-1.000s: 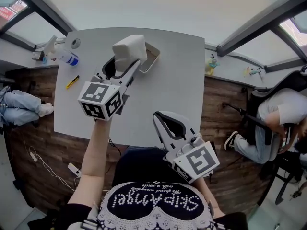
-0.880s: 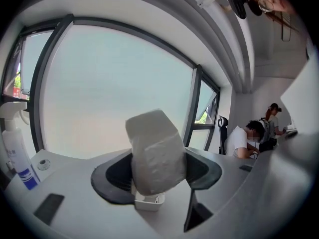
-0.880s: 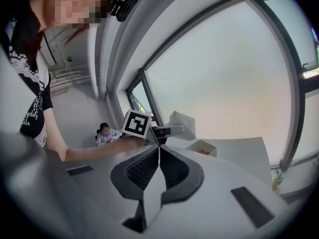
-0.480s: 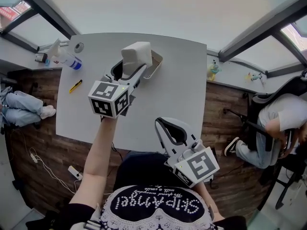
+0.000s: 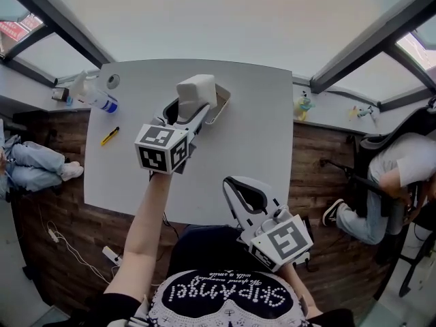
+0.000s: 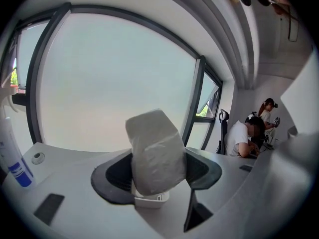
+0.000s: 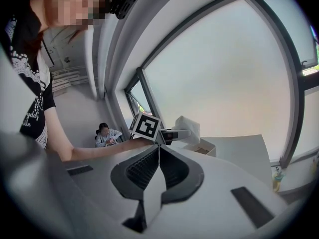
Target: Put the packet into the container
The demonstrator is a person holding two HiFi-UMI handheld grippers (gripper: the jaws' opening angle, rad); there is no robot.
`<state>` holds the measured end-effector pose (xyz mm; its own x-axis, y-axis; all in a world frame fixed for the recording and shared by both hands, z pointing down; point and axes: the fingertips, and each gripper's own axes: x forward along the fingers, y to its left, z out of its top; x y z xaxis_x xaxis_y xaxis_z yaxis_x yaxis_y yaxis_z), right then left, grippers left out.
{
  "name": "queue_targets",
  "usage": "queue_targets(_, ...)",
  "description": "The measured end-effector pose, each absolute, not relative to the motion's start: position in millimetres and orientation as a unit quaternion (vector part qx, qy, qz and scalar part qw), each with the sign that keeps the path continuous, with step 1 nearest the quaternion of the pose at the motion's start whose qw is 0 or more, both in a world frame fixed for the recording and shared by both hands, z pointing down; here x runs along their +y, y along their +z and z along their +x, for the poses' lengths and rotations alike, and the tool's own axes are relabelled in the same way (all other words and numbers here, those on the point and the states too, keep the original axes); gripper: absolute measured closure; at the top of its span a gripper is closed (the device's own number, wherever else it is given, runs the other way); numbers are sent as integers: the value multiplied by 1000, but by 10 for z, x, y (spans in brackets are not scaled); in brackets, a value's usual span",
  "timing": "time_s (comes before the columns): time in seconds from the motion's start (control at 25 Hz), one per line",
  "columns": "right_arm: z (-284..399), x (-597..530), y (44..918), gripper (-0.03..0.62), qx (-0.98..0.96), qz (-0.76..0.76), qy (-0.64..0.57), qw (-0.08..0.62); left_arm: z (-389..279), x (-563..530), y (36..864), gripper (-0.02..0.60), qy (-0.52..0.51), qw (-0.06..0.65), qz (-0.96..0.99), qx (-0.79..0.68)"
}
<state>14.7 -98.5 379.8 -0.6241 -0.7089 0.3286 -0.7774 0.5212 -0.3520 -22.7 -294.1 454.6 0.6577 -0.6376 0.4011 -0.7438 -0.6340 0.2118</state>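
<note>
The left gripper (image 5: 189, 107) is clamped on the white packet (image 5: 197, 90), which stands upright between its jaws and rises well above their tips. Just ahead of those tips, under the packet's lower end, sits the open white container (image 5: 220, 105) on the grey table (image 5: 259, 135). The right gripper (image 7: 159, 151) is clenched on nothing, jaws pressed together, with packet and container well ahead of it.

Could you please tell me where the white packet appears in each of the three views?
Head view: packet at upper centre, over the container.
Left gripper view: packet in the middle of the picture, clamped between the jaws.
Right gripper view: packet small, just above centre, in the distance.
Shared landmark: the container, just beneath the packet in every view.
</note>
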Motion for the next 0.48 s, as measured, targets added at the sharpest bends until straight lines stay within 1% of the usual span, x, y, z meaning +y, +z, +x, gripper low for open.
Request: queue_targets(0.48, 186, -1041, 3844, 577, -866, 429, 249, 71, -289, -3060, 4851, 299, 176, 223, 875, -393)
